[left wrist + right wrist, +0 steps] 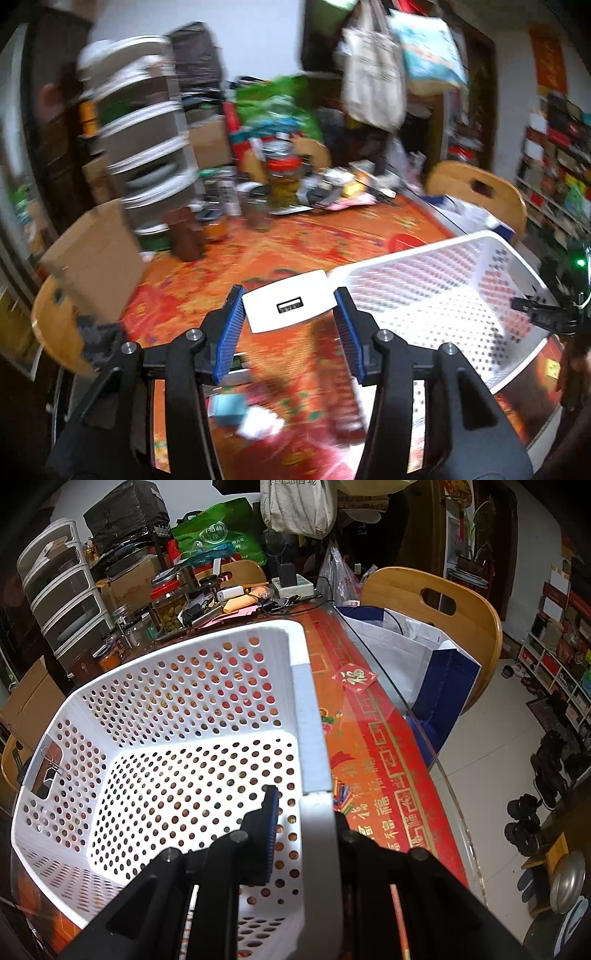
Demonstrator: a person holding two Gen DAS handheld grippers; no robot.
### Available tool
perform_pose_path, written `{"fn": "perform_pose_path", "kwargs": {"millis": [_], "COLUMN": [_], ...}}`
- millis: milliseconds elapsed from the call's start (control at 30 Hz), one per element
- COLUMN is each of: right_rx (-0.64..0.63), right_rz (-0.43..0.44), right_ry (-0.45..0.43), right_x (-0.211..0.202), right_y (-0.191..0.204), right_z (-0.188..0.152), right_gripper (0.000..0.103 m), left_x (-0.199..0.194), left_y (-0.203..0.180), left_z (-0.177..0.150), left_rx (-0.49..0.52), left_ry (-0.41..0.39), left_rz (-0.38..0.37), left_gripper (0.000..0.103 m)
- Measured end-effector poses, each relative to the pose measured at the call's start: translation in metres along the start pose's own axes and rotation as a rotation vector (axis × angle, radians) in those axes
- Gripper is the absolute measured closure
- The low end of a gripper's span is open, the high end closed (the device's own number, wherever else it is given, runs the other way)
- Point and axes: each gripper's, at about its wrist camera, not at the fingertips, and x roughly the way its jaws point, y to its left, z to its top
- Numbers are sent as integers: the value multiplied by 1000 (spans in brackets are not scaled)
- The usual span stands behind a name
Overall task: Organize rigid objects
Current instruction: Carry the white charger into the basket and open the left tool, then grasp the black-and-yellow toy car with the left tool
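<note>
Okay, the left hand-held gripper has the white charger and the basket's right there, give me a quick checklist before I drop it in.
1. Charger held between both blue pads of the left hand-held gripper: ok.
2. Basket steadied, the right hand-held gripper shut on its rim: ok.
3. Basket floor free to take it: ok in the right wrist view, where only a clip hangs at a handle hole.
4. Charger over the basket opening: not ok, it sits just outside the near corner.
5. Clear path over the rim: ok.
6. Picture sharpness for aiming: not ok, the left view is blurred.
</note>
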Motion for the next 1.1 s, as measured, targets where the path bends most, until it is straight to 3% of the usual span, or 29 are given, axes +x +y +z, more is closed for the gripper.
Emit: {"fn": "perform_pose_path", "kwargs": {"millis": [100, 233, 367, 600, 700, 767, 867, 933, 967, 1033, 1100], "right_rx": [0, -1, -2, -2, -1, 0, -2, -1, -2, -8, -15], "right_rz": [1, 0, -1, 2, 2, 1, -5, -7, -10, -17, -21], "right_ry": [1, 2, 6, 9, 8, 11, 14, 14, 15, 15, 15], "right_x": [0, 0, 1, 1, 2, 2, 2, 3, 3, 3, 2], "right_y": [0, 0, 0, 1, 1, 1, 2, 2, 2, 3, 4], "right_z": [1, 1, 0, 1, 1, 2, 3, 3, 3, 2, 1], "right_gripper": [88, 88, 88, 88, 88, 88, 88, 88, 88, 88, 88], "left_x": [35, 98, 141, 153, 146, 133, 93, 54, 34, 3, -5], "left_y": [-39, -87, -113, -128, -123, -115, -91, -61, -40, 11, 50], "left_z": [10, 7, -10, -22, -23, -23, -12, -6, -6, -14, -28], "left_rx": [73, 174, 240, 316, 304, 295, 240, 180, 136, 35, -31], "left_ry": [76, 273, 446, 524, 498, 444, 320, 217, 165, 78, 68], "left_rz": [-51, -135, -149, -125, -158, -155, -144, -149, -141, -92, -33], "left_gripper": [57, 57, 57, 57, 49, 25, 24, 19, 9, 0, 0]}}
